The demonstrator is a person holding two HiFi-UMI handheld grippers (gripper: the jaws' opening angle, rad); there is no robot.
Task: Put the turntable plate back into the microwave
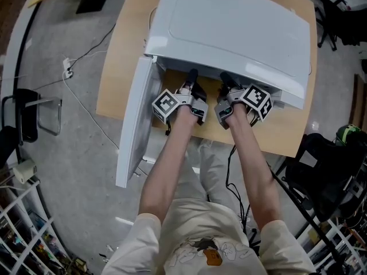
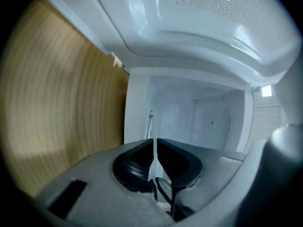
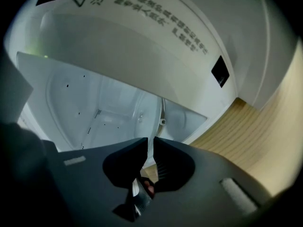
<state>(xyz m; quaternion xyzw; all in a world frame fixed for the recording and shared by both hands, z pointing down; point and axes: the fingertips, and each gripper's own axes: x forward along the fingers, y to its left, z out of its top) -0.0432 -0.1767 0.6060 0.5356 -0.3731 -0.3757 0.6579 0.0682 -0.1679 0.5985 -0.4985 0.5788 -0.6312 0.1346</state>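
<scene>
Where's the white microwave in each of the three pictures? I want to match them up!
Head view: microwave at top centre, seen from above.
Left gripper view: centre and top, its open inside ahead.
Right gripper view: top and left.
Shared landmark: the wooden table beneath it.

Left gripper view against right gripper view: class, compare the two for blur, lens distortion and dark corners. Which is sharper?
Left gripper view: the wooden surface is smeared by motion blur; corners black. Right gripper view: sharper; the warning print reads crisply but bends with the wide-angle lens; corners black too.
</scene>
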